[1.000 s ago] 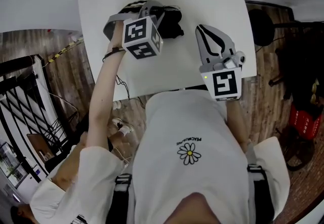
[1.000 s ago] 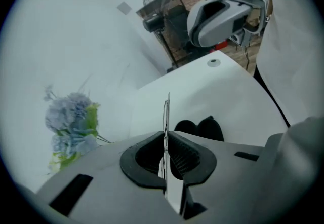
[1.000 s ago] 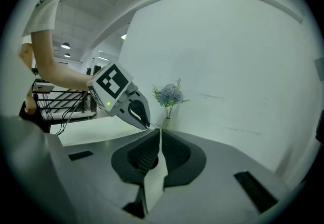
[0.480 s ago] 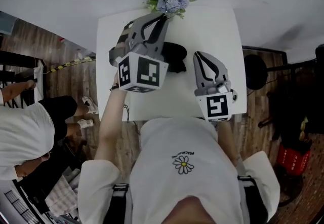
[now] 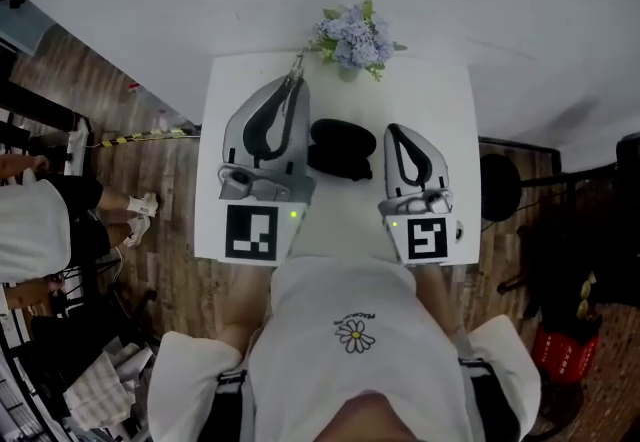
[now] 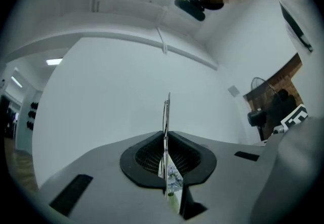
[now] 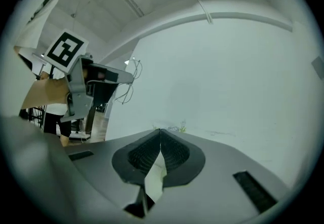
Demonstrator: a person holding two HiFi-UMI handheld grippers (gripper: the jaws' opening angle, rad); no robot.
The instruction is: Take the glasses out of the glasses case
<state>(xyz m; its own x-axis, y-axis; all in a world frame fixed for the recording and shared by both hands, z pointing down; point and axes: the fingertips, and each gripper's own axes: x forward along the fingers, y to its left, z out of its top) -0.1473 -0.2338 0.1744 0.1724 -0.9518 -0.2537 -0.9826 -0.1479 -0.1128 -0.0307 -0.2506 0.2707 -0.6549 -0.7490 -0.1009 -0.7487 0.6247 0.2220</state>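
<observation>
Left claw [image 6: 165, 134] tight on glasses [image 6: 166, 109], probably, clear of case [image 5: 340, 148]; right claw [image 7: 160, 133] closed.

The left gripper [image 5: 293, 82] points forward, jaws clamped on the glasses [image 6: 166, 109]; the right gripper [image 5: 396, 133] beside it is closed, empty.
</observation>
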